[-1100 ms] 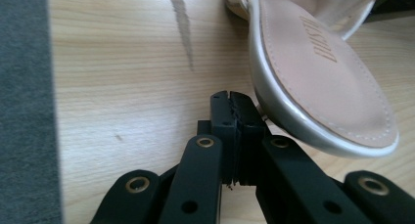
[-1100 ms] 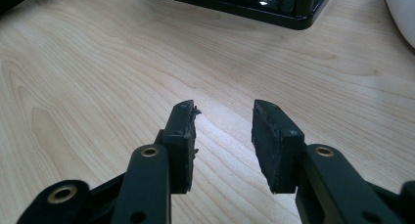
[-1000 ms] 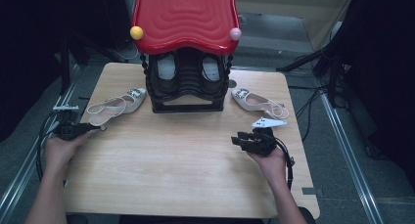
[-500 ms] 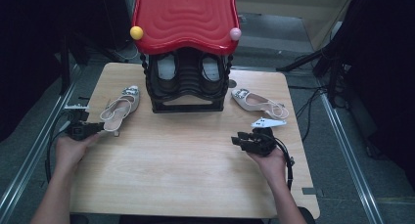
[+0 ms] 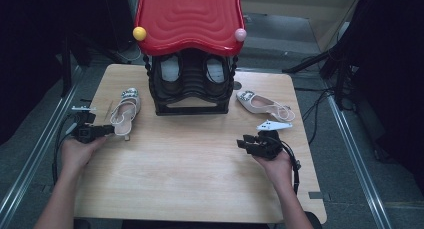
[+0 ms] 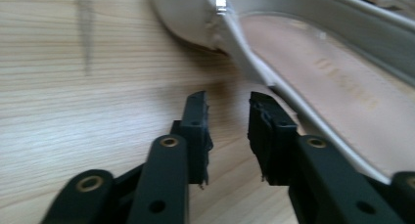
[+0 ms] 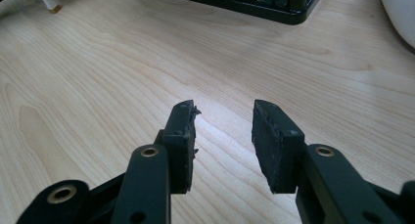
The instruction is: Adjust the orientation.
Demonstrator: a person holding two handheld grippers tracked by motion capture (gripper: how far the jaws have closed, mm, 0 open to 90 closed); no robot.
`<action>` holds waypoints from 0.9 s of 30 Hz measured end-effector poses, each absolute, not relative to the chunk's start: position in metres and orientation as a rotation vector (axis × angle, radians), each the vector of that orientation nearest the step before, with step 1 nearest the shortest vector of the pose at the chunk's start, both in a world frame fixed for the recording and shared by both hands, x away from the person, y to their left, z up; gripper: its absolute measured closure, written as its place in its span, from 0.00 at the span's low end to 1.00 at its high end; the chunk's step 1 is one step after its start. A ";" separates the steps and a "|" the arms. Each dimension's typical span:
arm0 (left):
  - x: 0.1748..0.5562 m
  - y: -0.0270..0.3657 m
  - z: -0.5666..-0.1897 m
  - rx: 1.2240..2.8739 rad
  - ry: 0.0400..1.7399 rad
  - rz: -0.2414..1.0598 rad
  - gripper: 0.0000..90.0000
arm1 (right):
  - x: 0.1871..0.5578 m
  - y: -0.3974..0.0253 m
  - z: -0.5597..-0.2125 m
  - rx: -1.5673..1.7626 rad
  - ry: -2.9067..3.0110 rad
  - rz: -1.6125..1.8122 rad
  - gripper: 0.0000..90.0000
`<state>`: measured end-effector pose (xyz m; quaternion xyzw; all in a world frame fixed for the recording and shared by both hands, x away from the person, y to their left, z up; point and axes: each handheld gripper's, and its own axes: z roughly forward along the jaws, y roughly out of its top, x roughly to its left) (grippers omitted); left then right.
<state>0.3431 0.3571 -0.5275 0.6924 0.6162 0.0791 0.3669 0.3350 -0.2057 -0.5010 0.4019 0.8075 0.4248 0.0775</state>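
Observation:
A pale slingback shoe (image 5: pixel 125 111) with a jewelled toe lies left of the black shoe rack (image 5: pixel 190 104), toe pointing away from me. My left gripper (image 5: pixel 111 129) sits at its heel end. In the left gripper view the jaws (image 6: pixel 226 104) stand slightly apart over bare wood, and the shoe's heel strap (image 6: pixel 254 62) runs just past the right jaw. A matching shoe (image 5: pixel 265 105) lies right of the rack. My right gripper (image 5: pixel 241 142) hovers open over the table in front of it, with nothing between its fingers (image 7: pixel 222 111).
The rack carries a wavy red top (image 5: pixel 189 19) with a yellow ball (image 5: pixel 139 33) and a pink ball (image 5: pixel 240 34) at its corners. Two shoes stand in its openings (image 5: pixel 170 69). The wooden table (image 5: pixel 190 179) stretches wide in front. Cables hang off both sides.
The left shoe has swung from lying slantwise to pointing away from me and sits closer to the rack. My left gripper moved right with it. The right gripper stayed put.

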 end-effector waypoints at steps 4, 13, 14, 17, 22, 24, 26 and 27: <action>0.343 0.362 -0.525 1.776 1.594 0.210 0.61 | 0.335 -0.206 -0.501 1.205 2.420 1.273 0.69; 0.343 0.370 -0.511 1.769 1.579 0.223 0.47 | 0.334 -0.206 -0.500 1.194 2.413 1.271 0.67; 0.344 0.370 -0.510 1.772 1.576 0.224 0.47 | 0.334 -0.206 -0.500 1.195 2.413 1.271 0.67; 0.346 0.369 -0.506 1.779 1.582 0.219 0.46 | 0.334 -0.205 -0.500 1.184 2.403 1.278 0.67; 0.352 0.366 -0.499 1.811 1.581 0.229 0.47 | 0.334 -0.204 -0.500 1.188 2.406 1.278 0.67; 0.354 0.365 -0.495 1.814 1.584 0.236 0.47 | 0.334 -0.204 -0.500 1.186 2.403 1.277 0.67; 0.357 0.365 -0.493 1.829 1.589 0.236 0.47 | 0.334 -0.204 -0.500 1.186 2.402 1.277 0.67; 0.358 0.366 -0.491 1.822 1.592 0.233 0.47 | 0.334 -0.204 -0.500 1.188 2.402 1.277 0.67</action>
